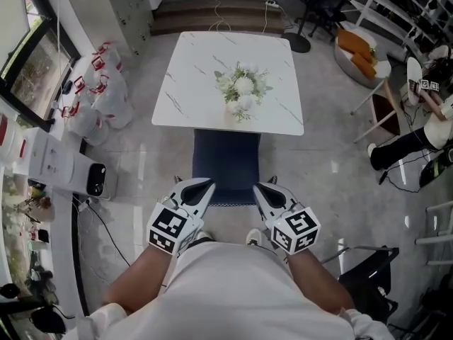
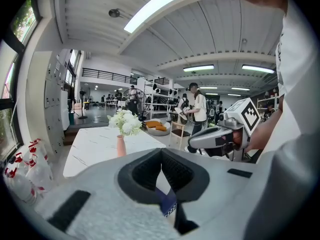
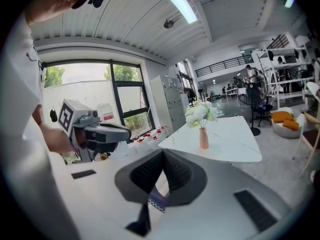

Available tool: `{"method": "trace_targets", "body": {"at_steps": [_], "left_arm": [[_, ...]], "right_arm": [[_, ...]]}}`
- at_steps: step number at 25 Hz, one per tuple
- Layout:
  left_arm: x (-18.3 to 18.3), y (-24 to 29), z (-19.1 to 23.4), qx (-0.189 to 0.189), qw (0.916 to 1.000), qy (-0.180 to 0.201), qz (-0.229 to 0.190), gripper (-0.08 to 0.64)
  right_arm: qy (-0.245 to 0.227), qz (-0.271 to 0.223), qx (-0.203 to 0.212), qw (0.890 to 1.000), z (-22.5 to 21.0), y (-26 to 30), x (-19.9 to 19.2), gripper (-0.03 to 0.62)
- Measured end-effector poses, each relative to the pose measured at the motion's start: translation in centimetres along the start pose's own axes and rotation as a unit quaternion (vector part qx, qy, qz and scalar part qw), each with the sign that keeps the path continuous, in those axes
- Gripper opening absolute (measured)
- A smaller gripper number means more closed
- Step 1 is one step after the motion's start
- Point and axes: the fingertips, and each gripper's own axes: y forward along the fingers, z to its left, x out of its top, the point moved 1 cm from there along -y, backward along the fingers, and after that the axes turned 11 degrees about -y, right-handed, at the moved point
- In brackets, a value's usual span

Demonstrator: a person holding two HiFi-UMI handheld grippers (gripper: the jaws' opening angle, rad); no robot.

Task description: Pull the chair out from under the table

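A dark blue chair (image 1: pixel 226 158) stands at the near side of the white marble table (image 1: pixel 191 83), its far part under the tabletop. Both grippers hover side by side over the chair's near edge. The left gripper (image 1: pixel 207 183) is shut, its pads meeting at the tips (image 2: pixel 161 151); a strip of blue chair fabric (image 2: pixel 166 201) shows below them. The right gripper (image 1: pixel 257 187) is shut the same way (image 3: pixel 162 153), with the blue chair fabric (image 3: pixel 156 200) below. I see nothing pinched between either pair of pads.
A pink vase of white flowers (image 1: pixel 243 91) stands on the table. White bags (image 1: pixel 99 91) and a white appliance (image 1: pixel 71 172) line the left wall. An orange-cushioned seat (image 1: pixel 357 52), a seated person (image 1: pixel 417 140) and a black stand (image 1: pixel 368 275) are at the right.
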Motion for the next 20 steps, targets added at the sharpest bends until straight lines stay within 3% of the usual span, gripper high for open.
{"method": "trace_targets", "body": {"at_steps": [20], "left_arm": [[-0.85,0.10,0.88,0.001,0.9998,0.002,0.021,0.092]], "right_arm": [[-0.017,0.005,-0.007,1.000,-0.08,0.67,0.25,0.103]]}}
